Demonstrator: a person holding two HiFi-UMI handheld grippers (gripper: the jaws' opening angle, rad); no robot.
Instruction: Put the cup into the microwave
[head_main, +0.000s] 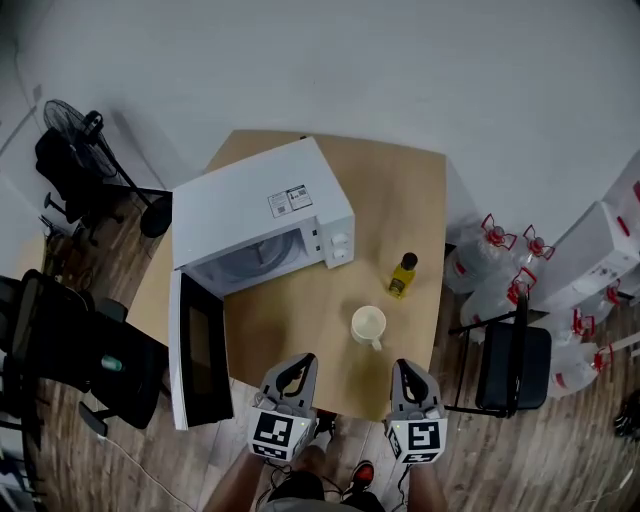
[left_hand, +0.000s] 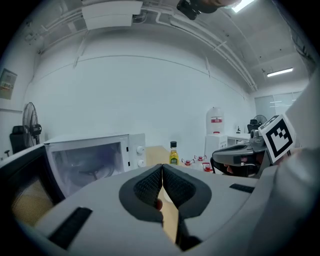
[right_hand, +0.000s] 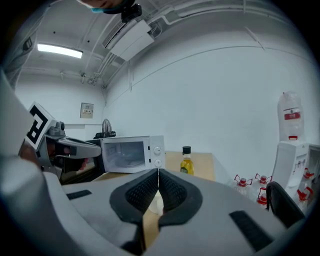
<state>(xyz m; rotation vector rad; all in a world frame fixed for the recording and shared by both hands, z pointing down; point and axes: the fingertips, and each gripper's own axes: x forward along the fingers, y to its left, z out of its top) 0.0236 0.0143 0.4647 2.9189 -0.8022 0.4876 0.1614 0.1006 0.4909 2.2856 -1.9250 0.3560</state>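
The left tool (head_main: 296, 364) and the right tool (head_main: 409, 368) are held side by side over the near edge of the counter (head_main: 415, 190), both aimed at the far wall. In each tool's own view the jaws are seen pressed together, pad against pad, with nothing caught between them.

Just beyond the tools the cup (head_main: 368, 325) is found standing upright on the counter. It is touched by neither tool and lies somewhat closer to the right one. In the right gripper view it is glimpsed low behind the closed jaws, almost straight ahead. Its handle is turned toward the near edge, so it is offered to the tools.

The cup is judged to be a pale glazed mug: stiff, fairly light, smooth enough to slip between the pads, and liable to chip if knocked or dropped. Whether anything is inside cannot be made out. A hold across the wall at the rim, one jaw inside and one outside, is thought the surest. The handle is a narrower alternative, and the jaws would have to be parted first.

Further back, a small yellow bottle (head_main: 403, 275) is seen beyond the cup. To the left stands the microwave (head_main: 262, 205), its door (head_main: 195, 350) swung wide open and its cavity left free
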